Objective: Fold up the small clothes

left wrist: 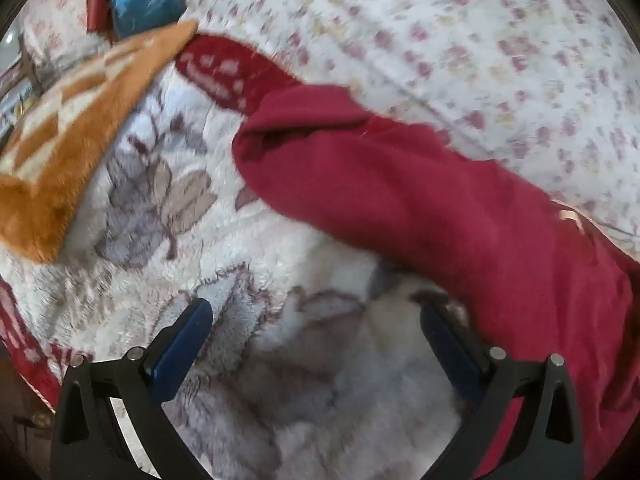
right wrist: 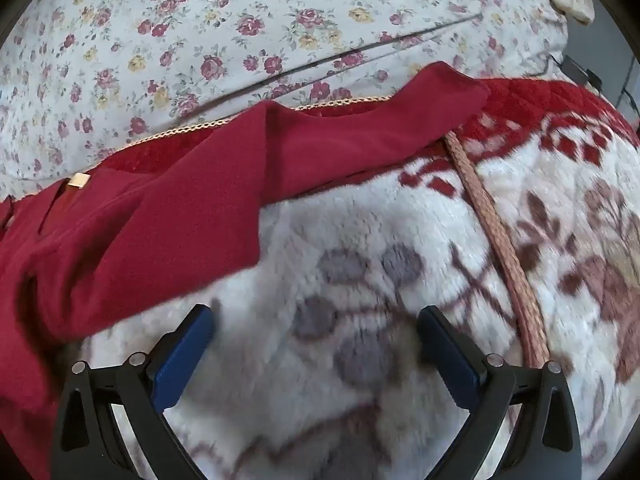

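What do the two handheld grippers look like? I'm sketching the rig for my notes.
Both look identical: the left gripper and right gripper each have a black, angular plastic frame with triangular cut-outs, round silver pivot pins, and two flat dark-blue fingers. No cables, markings or sleeves show.

Under me lies a fluffy white blanket (right wrist: 360, 240) with a red border, beside a rose-print sheet (right wrist: 200, 20); daylight falls softly.
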Demonstrator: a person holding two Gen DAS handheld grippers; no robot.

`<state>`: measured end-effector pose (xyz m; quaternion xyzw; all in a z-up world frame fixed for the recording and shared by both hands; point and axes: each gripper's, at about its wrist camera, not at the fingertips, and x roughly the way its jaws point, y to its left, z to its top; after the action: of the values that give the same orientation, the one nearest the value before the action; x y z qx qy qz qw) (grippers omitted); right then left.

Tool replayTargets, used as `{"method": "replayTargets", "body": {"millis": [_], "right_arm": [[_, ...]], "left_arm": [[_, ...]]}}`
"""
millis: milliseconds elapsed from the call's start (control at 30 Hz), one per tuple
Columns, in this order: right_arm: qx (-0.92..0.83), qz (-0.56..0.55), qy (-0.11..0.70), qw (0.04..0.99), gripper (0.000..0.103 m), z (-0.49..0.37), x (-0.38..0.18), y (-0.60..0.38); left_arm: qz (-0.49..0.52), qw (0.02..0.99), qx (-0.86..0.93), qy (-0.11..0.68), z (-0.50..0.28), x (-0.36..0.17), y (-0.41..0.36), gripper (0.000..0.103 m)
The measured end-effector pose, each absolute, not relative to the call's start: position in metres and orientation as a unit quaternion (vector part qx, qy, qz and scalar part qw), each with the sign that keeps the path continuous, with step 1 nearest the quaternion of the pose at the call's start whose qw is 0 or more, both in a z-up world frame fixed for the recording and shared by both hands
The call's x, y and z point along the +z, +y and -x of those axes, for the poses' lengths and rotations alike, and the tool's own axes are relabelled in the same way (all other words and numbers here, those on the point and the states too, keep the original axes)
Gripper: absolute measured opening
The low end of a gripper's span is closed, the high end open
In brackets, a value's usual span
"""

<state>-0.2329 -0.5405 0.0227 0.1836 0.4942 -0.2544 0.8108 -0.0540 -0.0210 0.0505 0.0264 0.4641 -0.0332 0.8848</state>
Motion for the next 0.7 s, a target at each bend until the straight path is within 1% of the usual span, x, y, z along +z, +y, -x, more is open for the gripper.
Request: {"method": "replayTargets", "body": {"millis": [67, 167, 333, 433, 533, 700], "right_arm": [[-0.236, -0.196, 0.486, 0.818, 0.103, 0.245, 0.036, -0.527], [-0.221, -0.184, 0.467, 0.836, 0.103, 0.264, 0.063, -0.498], [-0.176, -0.191, 0.424, 0.868, 0.103, 0.299, 0.118, -0.443], [-0.133, -0.209, 0.425, 0.871, 0.103, 0.298, 0.14, -0.412], [-0.086, -0.206, 0.418, 0.881, 0.103, 0.293, 0.158, -0.372], [-0.035, -0.182, 0.416, 0.89, 0.103, 0.259, 0.162, -0.326]], "left_arm": [[-0.041, 0.892, -0.043, 0.449, 0.066, 0.064, -0.031, 0.103], [-0.05, 0.896, -0.06, 0.438, 0.073, 0.081, -0.041, 0.103], [-0.058, 0.902, -0.088, 0.419, 0.091, 0.1, -0.06, 0.103], [-0.057, 0.904, -0.099, 0.412, 0.096, 0.097, -0.061, 0.103], [-0.062, 0.907, -0.105, 0.403, 0.103, 0.095, -0.056, 0.103], [-0.058, 0.909, -0.118, 0.396, 0.111, 0.093, -0.046, 0.103]]}}
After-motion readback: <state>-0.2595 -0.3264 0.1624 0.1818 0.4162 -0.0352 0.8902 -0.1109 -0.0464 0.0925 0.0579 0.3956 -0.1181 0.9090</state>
